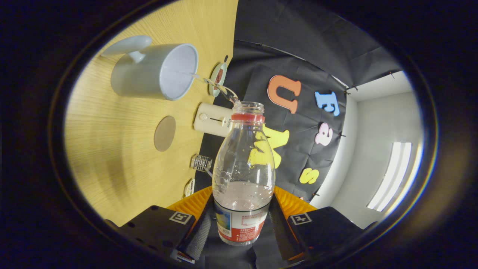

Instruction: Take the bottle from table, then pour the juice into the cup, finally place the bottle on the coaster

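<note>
My fingers (241,228) are closed on the clear plastic bottle with the red neck ring and the red, white and blue label (242,175); one finger presses each side of its lower body, at label height. The bottle is uncapped and held tipped over on its side, with its open mouth directed toward the pale grey ceramic mug with the curved handle (155,71). Clear liquid remains in the bottle, pooled in the lower section nearest my fingers, with bubbles visible along the wall above it. A thin clear stream (214,85) leaves the bottle mouth and passes over the mug rim into its interior. The mug stands on the light wood-grain worktop (112,157), beyond the bottle mouth, with its opening facing the bottle; the liquid level inside it cannot be determined. The round brown flat coaster (164,133) lies on the worktop near the mug, apart from it, with nothing on it. Along the far edge of the worktop, against the booth wall, are a cream rectangular device with a dial (213,119), a small round dish (218,77) and a small wire-mesh object (201,163).
</note>
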